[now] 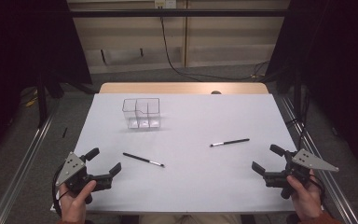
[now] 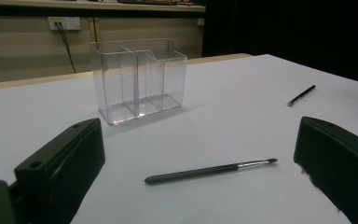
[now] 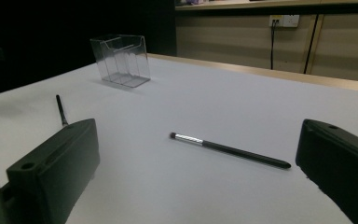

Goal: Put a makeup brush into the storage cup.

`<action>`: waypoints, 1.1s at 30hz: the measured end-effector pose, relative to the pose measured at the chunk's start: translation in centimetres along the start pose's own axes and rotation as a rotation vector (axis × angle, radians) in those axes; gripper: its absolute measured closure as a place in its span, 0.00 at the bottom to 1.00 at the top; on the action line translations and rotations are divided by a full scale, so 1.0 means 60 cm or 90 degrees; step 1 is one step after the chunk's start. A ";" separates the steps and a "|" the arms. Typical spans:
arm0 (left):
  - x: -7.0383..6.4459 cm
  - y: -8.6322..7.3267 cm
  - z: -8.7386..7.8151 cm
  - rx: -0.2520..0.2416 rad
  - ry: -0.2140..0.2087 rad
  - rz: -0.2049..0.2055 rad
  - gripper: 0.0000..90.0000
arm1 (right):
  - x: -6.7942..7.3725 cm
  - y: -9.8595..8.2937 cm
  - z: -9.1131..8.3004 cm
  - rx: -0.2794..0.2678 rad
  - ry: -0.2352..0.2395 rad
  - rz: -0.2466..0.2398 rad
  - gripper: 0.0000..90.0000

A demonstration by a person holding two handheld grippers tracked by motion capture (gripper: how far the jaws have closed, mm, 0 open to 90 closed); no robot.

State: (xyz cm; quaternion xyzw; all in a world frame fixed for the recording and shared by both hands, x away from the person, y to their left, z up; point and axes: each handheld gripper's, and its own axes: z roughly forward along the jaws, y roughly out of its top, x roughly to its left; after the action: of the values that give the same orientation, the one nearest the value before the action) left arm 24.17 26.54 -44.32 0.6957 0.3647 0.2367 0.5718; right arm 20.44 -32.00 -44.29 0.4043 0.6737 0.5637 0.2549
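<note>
Your left gripper [image 1: 103, 166] sits at the near left corner of the worktop [image 1: 191, 116] with its jaws spread wide and nothing between them, and the near brush [image 1: 143, 160] lies just ahead of it and slightly toward the middle. In the left gripper view that brush [image 2: 210, 170] rests flat between the two jaws, a little beyond their tips, its long axis running almost straight across the gap with the bristle end toward your right. You would need to turn the gripper so the jaws close across the handle rather than along it. Your right gripper [image 1: 266, 161], jaws likewise apart and empty, is at the near right corner, and the second brush [image 1: 230, 142] lies ahead of it and toward the centre; in the right gripper view this brush [image 3: 230, 150] also lies crosswise between the jaws, bristles to the left. Each brush is nearer its own side's gripper. The clear organiser [image 1: 141, 113] stands upright toward the far left, well apart from both brushes, with open worktop all around it and no edge crowding either reach.
</note>
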 end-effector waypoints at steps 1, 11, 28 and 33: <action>0.000 0.001 0.000 -0.001 -0.002 0.001 0.02 | 0.001 0.000 0.001 0.001 -0.003 0.000 0.00; 0.002 0.003 -0.010 0.009 -0.013 0.016 0.02 | -0.003 0.000 0.000 -0.007 0.000 0.007 0.00; -0.011 0.018 0.011 0.031 -0.061 0.027 0.02 | 0.006 0.001 0.002 -0.010 -0.002 0.008 0.00; -0.011 0.026 0.028 0.046 -0.069 0.040 0.02 | 0.005 0.001 0.000 -0.010 -0.005 0.007 0.00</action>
State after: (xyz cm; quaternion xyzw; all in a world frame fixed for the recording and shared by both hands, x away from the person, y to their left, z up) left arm 25.35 24.84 -43.16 0.7386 0.3195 0.2030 0.5578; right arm 20.30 -31.73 -44.18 0.4080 0.6659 0.5688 0.2581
